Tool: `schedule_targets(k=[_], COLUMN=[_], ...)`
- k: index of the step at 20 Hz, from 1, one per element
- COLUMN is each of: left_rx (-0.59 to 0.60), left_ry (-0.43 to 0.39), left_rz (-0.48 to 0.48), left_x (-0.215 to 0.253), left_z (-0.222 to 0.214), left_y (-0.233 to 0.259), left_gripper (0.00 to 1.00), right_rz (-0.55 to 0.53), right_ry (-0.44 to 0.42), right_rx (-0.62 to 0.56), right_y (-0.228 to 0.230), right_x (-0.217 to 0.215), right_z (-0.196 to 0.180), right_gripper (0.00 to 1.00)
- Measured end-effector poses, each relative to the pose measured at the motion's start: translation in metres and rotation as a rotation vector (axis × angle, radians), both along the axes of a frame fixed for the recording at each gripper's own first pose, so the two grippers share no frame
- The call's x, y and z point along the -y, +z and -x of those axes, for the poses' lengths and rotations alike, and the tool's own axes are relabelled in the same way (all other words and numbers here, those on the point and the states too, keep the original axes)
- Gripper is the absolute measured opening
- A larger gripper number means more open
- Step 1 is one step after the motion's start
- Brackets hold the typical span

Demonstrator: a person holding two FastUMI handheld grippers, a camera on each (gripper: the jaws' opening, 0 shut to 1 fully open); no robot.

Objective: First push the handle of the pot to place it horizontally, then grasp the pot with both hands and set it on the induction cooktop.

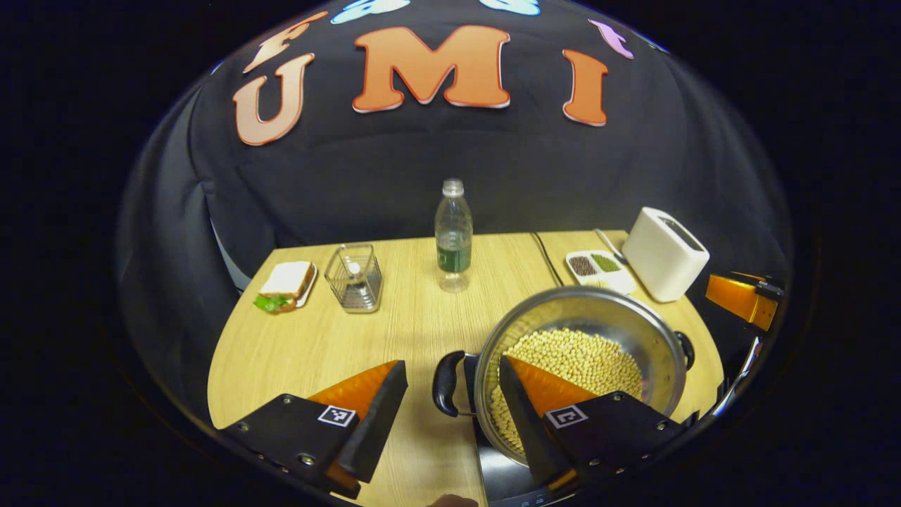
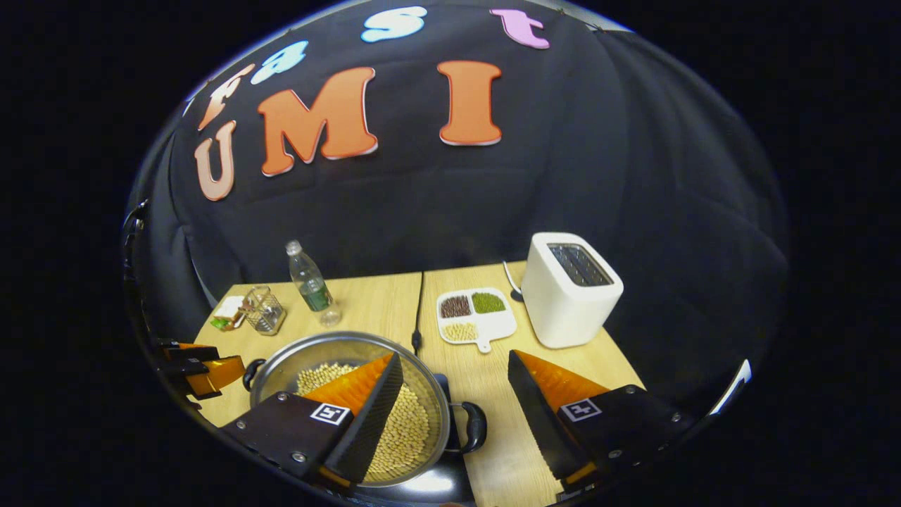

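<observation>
Near the desk's (image 1: 394,310) front edge, the pot (image 1: 584,366) of beans sits on the induction cooktop (image 1: 501,472). Left gripper (image 1: 450,384) straddles one handle (image 1: 448,384), jaws apart; right gripper (image 2: 454,377) straddles the other handle (image 2: 473,427), likewise parted. Right gripper view adds the toaster's (image 2: 571,290) slots.

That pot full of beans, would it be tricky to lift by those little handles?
Probably heavy for its size: the pot is steel and holds a deep layer of beans. It should stay stiff, being metal. The loose beans may shift if it tilts, so a level, two-sided lift by the handles seems wise. The smooth handles might slip.
</observation>
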State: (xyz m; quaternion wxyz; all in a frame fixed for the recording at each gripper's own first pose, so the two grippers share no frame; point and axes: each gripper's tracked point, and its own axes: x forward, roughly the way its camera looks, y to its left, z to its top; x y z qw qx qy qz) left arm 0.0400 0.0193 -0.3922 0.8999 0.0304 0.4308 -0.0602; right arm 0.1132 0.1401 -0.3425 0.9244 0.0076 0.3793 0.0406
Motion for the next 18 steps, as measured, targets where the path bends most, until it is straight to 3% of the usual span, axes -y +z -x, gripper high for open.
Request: schedule_targets(k=[7,13,16,18], left_rx=[0.330,0.588,0.699,0.749], left_ry=[0.020,0.118,0.139,0.145], left_rz=[0.048,0.070,0.001,0.012], left_x=[0.013,-0.013,-0.030,-0.022], left_z=[-0.034,-0.038,-0.033,-0.025], left_y=[0.148,0.293,0.342,0.367], left_gripper=[0.82,0.81,0.81,0.79], right_rz=[-0.047,-0.047,-0.027,-0.069], right_ry=[0.070,0.106,0.099,0.093], right_rx=[0.284,0.425,0.429,0.450], right_y=[0.136,0.228,0.251,0.273], right_x=[-0.017,-0.012,-0.010,-0.018], right_z=[-0.014,-0.010,-0.001,0.002], right_gripper=[0.93,0.93,0.93,0.93])
